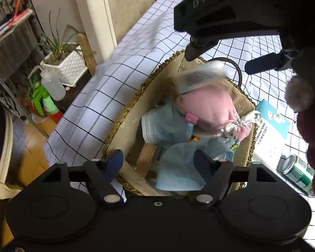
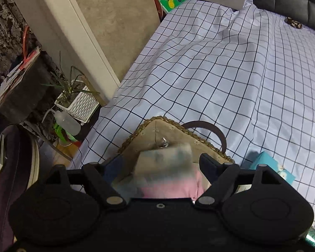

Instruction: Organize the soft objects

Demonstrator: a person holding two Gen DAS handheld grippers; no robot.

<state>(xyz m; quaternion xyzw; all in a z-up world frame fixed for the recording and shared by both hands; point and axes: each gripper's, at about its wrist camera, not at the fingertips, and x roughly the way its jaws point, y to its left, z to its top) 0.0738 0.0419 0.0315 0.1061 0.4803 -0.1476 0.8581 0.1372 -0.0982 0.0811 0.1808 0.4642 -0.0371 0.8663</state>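
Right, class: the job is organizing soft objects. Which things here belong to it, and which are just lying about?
Belong to the job:
woven basket
pink pouch
blue face masks
blurred soft item

Just lying about:
tissue box
green can
potted plant
spray bottles

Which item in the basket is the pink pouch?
On the checked cloth sits a lined woven basket. Inside, beside two pale blue face masks, lies the pink pouch, the only pink item, tied with silver ribbon at one end.
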